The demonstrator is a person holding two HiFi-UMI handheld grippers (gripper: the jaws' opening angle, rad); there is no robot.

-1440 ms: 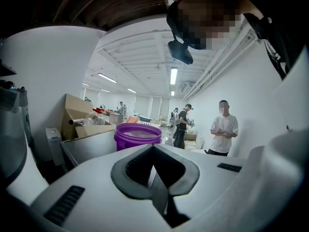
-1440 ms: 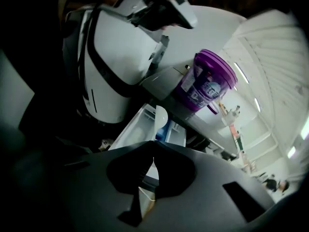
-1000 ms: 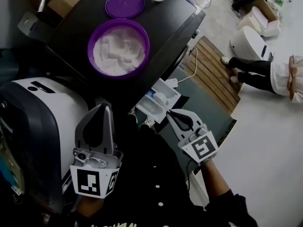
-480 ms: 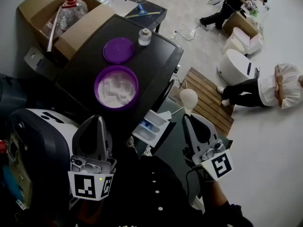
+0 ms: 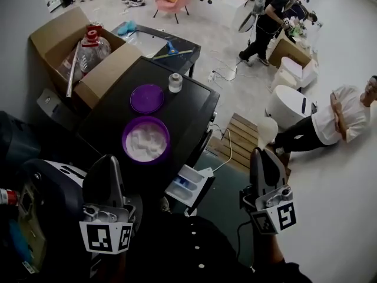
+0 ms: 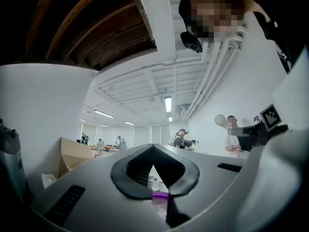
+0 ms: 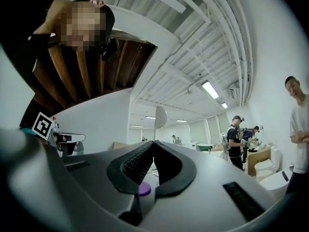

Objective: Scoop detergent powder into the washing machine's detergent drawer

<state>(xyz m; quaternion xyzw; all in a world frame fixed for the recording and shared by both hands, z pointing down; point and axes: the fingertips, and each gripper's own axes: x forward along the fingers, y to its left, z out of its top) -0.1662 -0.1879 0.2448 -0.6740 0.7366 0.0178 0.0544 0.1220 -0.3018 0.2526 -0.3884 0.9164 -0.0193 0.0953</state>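
Bare floor [image 5: 336,217] lies right of the open drawer [image 5: 189,185]; right claw [image 5: 260,153] pinches a scoop [image 5: 267,132], left claw [image 5: 109,159] pressed together.

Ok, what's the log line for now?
left gripper: shut, empty | right gripper: shut on scoop | drawer: open | tub: open

Scoop [image 5: 267,131] aloft, drawer [image 5: 189,185] open (tub [image 5: 124,140] uncovered)

A big open test lab: washing machine [image 5: 189,108], loose toilet [image 5: 290,107], cardboard box [image 5: 55,37], working people [image 5: 268,17].
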